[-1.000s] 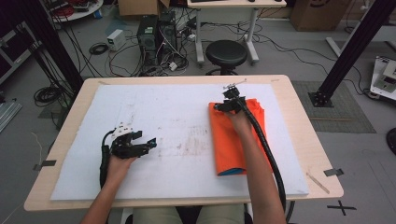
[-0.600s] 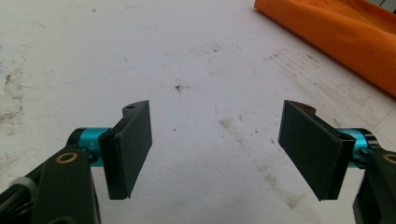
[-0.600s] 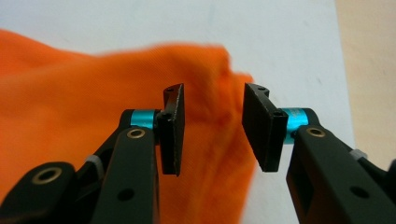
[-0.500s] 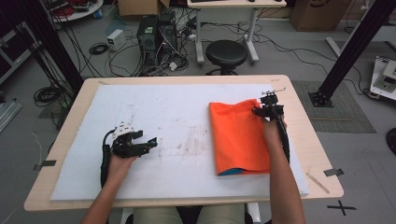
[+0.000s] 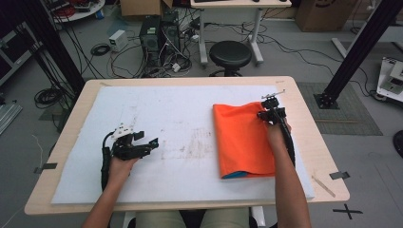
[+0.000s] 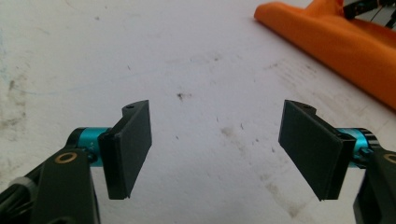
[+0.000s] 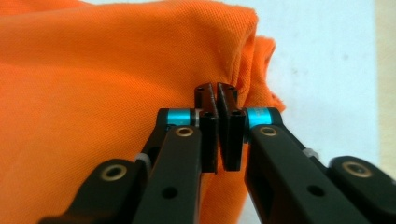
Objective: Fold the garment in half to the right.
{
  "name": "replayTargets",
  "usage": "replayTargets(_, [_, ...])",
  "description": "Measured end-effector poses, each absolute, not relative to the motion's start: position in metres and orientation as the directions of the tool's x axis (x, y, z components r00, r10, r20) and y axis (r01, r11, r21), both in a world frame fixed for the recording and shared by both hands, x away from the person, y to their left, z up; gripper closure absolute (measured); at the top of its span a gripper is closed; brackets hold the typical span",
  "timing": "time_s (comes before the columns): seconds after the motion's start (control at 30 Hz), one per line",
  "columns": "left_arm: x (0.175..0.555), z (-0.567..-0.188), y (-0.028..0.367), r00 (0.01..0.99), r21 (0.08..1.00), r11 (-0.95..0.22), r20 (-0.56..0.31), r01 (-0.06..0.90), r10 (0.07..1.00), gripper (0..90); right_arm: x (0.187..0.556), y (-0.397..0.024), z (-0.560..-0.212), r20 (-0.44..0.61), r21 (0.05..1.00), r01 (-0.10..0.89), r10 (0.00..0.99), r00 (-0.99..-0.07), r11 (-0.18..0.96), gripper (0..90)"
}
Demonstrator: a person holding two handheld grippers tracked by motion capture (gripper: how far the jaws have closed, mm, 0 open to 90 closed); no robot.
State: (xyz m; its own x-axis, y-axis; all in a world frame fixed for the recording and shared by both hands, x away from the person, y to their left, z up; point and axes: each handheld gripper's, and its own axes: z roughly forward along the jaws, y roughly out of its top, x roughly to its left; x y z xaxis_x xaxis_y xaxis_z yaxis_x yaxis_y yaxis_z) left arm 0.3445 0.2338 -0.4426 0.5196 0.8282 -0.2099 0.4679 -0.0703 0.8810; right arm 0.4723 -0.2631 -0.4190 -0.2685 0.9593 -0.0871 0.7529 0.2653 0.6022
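A folded orange cloth (image 5: 243, 140) lies on the white sheet (image 5: 176, 123) that covers the wooden tabletop (image 5: 316, 147), on the right half as the high view shows it. It is a long rectangle running from the far side toward the person, with a thin strip of blue showing under its near edge.

The right gripper (image 5: 270, 114) sits at the cloth's far right corner. Its jaws have just been closing and now stand pressed together; the right gripper (image 7: 217, 95) view shows the two black pads meeting with almost no gap, right against a raised fold of the orange cloth (image 7: 107, 93). Whether any fabric is pinched between them I cannot tell, since the pads hide the spot where they meet.

The left gripper (image 5: 151, 142) rests low over the white sheet on the left half of the tabletop, well apart from the cloth. Its jaws stand wide apart in the left gripper (image 6: 217, 142) view, with nothing between them but the scuffed white sheet (image 6: 196, 65). The orange cloth (image 6: 336, 39) lies far off at the upper right of that view
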Motion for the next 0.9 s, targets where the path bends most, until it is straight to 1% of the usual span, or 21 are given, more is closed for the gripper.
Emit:
replayTargets(0.07, [0.344,-0.441,0.238,0.509,0.885,-0.062,-0.208,0.462,0.835,21.9,0.469,-0.267,-0.414,-0.109,0.610,0.744,0.959,-0.261,0.272,88.7])
replayTargets(0.13, [0.344,-0.440,0.241,0.500,0.886,-0.053,-0.210,0.461,0.840,21.9,0.466,-0.273,-0.411,-0.145,0.577,0.764,0.956,-0.254,0.290,88.7])
replayTargets(0.23, [0.344,-0.440,0.243,0.493,0.885,-0.045,-0.214,0.462,0.843,21.9,0.462,-0.282,-0.414,-0.143,0.518,0.808,0.959,-0.244,0.283,88.6])
replayTargets(0.27, [0.344,-0.440,0.243,0.494,0.886,-0.048,-0.212,0.462,0.843,21.9,0.461,-0.284,-0.415,-0.144,0.512,0.812,0.959,-0.242,0.282,88.4])
replayTargets(0.3, [0.345,-0.440,0.243,0.493,0.885,-0.048,-0.212,0.464,0.844,21.9,0.460,-0.285,-0.415,-0.143,0.520,0.807,0.960,-0.242,0.281,87.7])
replayTargets(0.33, [0.345,-0.440,0.242,0.495,0.884,-0.054,-0.208,0.464,0.844,21.9,0.459,-0.287,-0.414,-0.130,0.538,0.797,0.961,-0.243,0.274,84.5])
replayTargets(0.37, [0.345,-0.440,0.241,0.495,0.883,-0.055,-0.209,0.466,0.843,21.9,0.458,-0.288,-0.414,-0.119,0.559,0.783,0.961,-0.250,0.273,75.8])
replayTargets(0.4, [0.345,-0.440,0.241,0.498,0.883,-0.060,-0.206,0.466,0.842,21.9,0.458,-0.288,-0.413,-0.114,0.580,0.771,0.963,-0.244,0.264,69.3])
replayTargets(0.43, [0.345,-0.440,0.239,0.498,0.882,-0.058,-0.208,0.467,0.842,21.9,0.458,-0.289,-0.411,-0.100,0.600,0.759,0.965,-0.241,0.251,68.6])
replayTargets(0.47, [0.346,-0.440,0.239,0.502,0.882,-0.065,-0.203,0.466,0.841,21.9,0.458,-0.290,-0.409,-0.086,0.623,0.743,0.966,-0.244,0.243,64.6])
replayTargets(0.5, [0.346,-0.440,0.238,0.502,0.881,-0.064,-0.206,0.468,0.840,21.9,0.458,-0.291,-0.407,-0.080,0.654,0.721,0.968,-0.236,0.230,62.4])
replayTargets(0.6, [0.346,-0.441,0.237,0.504,0.879,-0.067,-0.207,0.473,0.839,21.9,0.460,-0.293,-0.402,-0.055,0.710,0.677,0.974,-0.221,0.194,62.3])
replayTargets(0.63, [0.346,-0.441,0.237,0.505,0.878,-0.071,-0.204,0.473,0.838,21.9,0.463,-0.293,-0.401,-0.054,0.715,0.673,0.975,-0.217,0.189,62.4])
replayTargets(0.77, [0.346,-0.442,0.236,0.506,0.876,-0.069,-0.209,0.477,0.837,21.9,0.478,-0.289,-0.404,-0.063,0.693,0.689,0.971,-0.232,0.210,62.0])
replayTargets(0.9, [0.345,-0.443,0.233,0.516,0.872,-0.084,-0.206,0.482,0.831,21.9,0.495,-0.278,-0.409,-0.079,0.689,0.679,0.957,-0.279,0.254,59.5])
